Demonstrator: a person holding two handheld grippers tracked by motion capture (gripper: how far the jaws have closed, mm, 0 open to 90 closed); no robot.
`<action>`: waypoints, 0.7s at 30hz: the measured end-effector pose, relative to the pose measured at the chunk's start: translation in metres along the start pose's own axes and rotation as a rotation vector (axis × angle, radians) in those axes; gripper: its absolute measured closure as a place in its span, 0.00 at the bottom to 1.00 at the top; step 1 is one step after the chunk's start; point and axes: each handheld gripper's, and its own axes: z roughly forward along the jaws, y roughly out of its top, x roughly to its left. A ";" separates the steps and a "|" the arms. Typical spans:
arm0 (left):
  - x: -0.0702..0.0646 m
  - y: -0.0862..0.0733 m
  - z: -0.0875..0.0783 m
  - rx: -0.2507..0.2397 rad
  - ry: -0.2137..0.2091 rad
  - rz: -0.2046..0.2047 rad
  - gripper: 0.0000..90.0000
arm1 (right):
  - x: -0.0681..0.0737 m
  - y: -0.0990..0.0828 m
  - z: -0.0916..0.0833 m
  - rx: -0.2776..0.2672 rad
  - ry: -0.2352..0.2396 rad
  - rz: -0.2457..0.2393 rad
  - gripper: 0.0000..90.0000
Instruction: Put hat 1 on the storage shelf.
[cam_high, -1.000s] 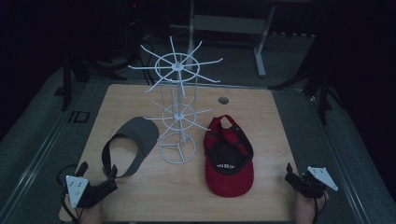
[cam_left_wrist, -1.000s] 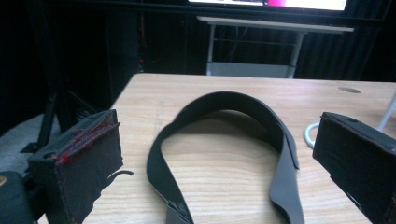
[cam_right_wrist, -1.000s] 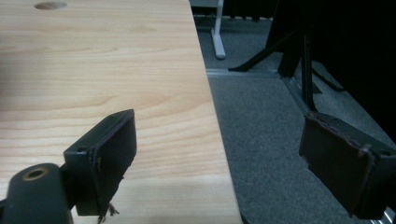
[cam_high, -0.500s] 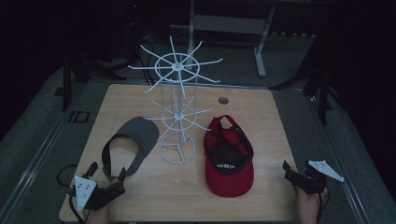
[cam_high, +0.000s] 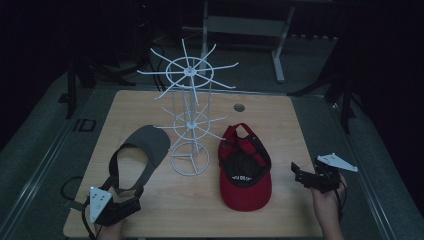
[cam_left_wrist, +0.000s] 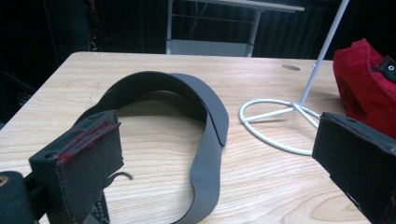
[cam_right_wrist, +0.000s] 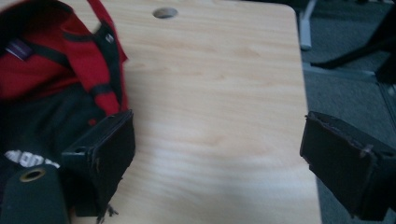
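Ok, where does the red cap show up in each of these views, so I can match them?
High view: the red cap lies right of centre, beside the white wire stand.
Left gripper view: its red crown sits at the right edge, past the stand's ring base.
Right gripper view: upper left, underside up.
Shared landmark: the table's round hole.

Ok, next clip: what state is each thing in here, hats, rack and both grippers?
Grey visor: flat on the table, left of the rack, not gripped.
Red cap: lying on the table, inside facing up, not gripped.
Wire rack: upright, arms bare.
Left gripper: open, aimed at the visor.
Right gripper: open, beside the cap.
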 end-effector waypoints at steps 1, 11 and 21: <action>-0.001 0.000 0.000 -0.002 0.001 0.003 0.02 | 0.002 0.004 0.002 0.002 0.010 -0.008 0.12; -0.005 0.002 -0.001 -0.023 -0.058 0.007 0.02 | 0.026 0.027 0.028 -0.005 0.083 -0.074 0.15; -0.007 0.005 -0.001 0.032 -0.110 -0.010 0.02 | 0.044 0.047 0.056 0.017 0.208 -0.097 0.16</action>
